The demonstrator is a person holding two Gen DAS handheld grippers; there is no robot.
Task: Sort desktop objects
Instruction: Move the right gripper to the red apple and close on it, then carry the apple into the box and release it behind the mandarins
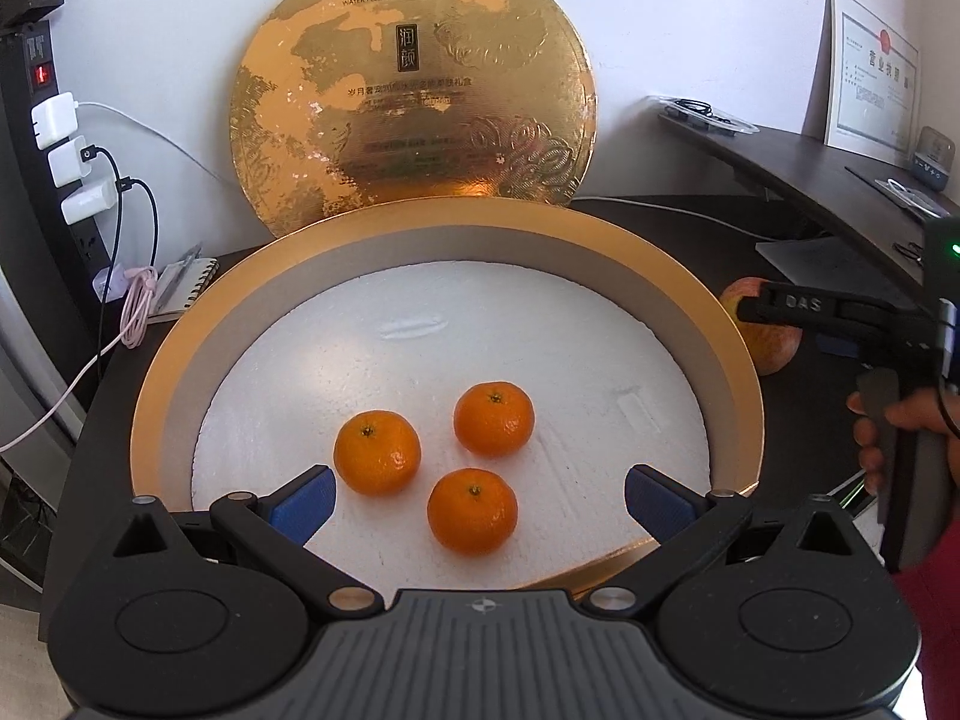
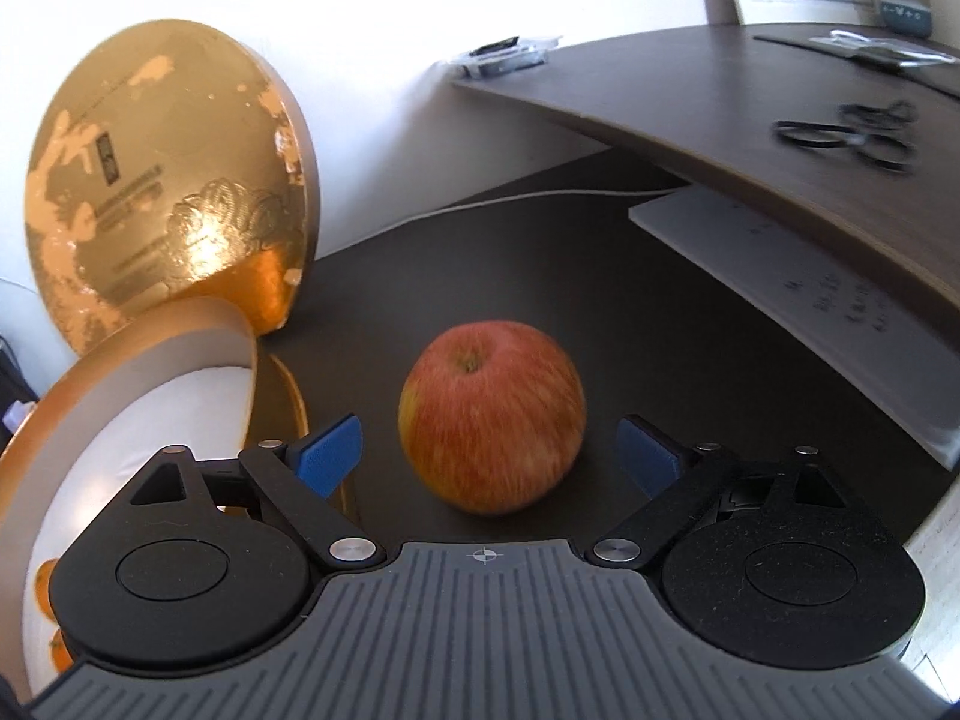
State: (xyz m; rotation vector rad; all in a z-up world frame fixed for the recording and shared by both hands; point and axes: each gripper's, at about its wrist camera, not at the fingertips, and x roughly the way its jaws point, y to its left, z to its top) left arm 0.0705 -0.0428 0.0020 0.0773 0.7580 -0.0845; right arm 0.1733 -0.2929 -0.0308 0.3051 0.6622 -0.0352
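Right hand-held gripper [image 2: 489, 450] wide open, apple [image 2: 492, 417] between pads, untouched

Your apple [image 2: 492, 417] is smeared by motion blur, as are the scissors [image 2: 849, 135]. In your left view the right gripper [image 1: 756, 309] partly hides it, and the certificate [image 1: 873, 96] text is unreadable.
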